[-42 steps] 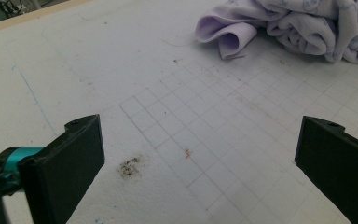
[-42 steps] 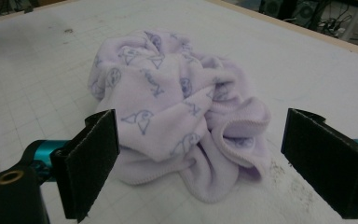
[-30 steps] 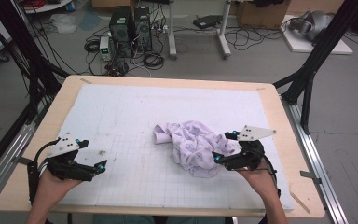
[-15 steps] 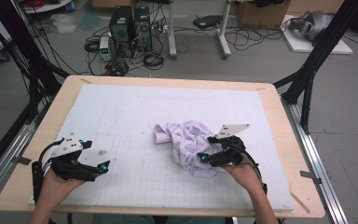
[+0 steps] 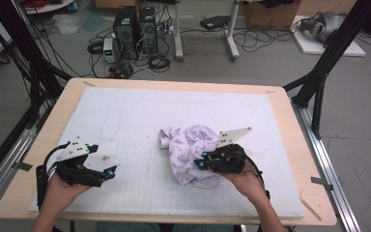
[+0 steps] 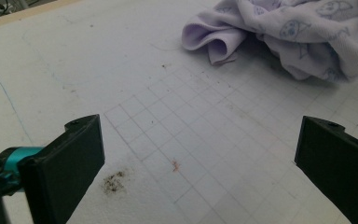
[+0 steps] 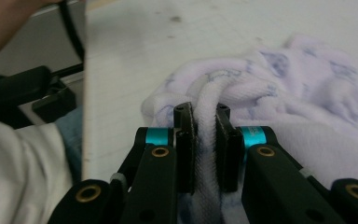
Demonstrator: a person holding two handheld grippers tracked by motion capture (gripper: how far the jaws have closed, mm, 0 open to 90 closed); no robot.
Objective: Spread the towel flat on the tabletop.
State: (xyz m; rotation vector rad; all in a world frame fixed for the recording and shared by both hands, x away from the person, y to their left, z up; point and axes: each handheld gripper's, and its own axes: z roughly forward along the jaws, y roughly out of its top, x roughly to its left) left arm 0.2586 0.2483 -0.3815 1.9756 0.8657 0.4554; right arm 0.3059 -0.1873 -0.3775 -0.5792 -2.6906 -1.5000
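A wooden table [image 5: 290, 104] topped with a white gridded mat [image 5: 125, 125] stands on a grey floor, with computer towers [image 5: 135, 26] and loose cables beyond its far edge. A crumpled lilac garment [image 5: 188, 150] lies right of the mat's centre, nearer the near edge, its long axis running from a folded lobe at far left toward the near right; a small dark stain [image 6: 114, 182] marks the mat near the near-left corner. The left gripper [image 5: 107, 172] rests by that near-left corner with jaws wide and nothing between them, well apart from the garment, while the right gripper [image 7: 204, 140], its jaws having just been closing, pinches a rolled fold of the garment at the garment's near-right side.
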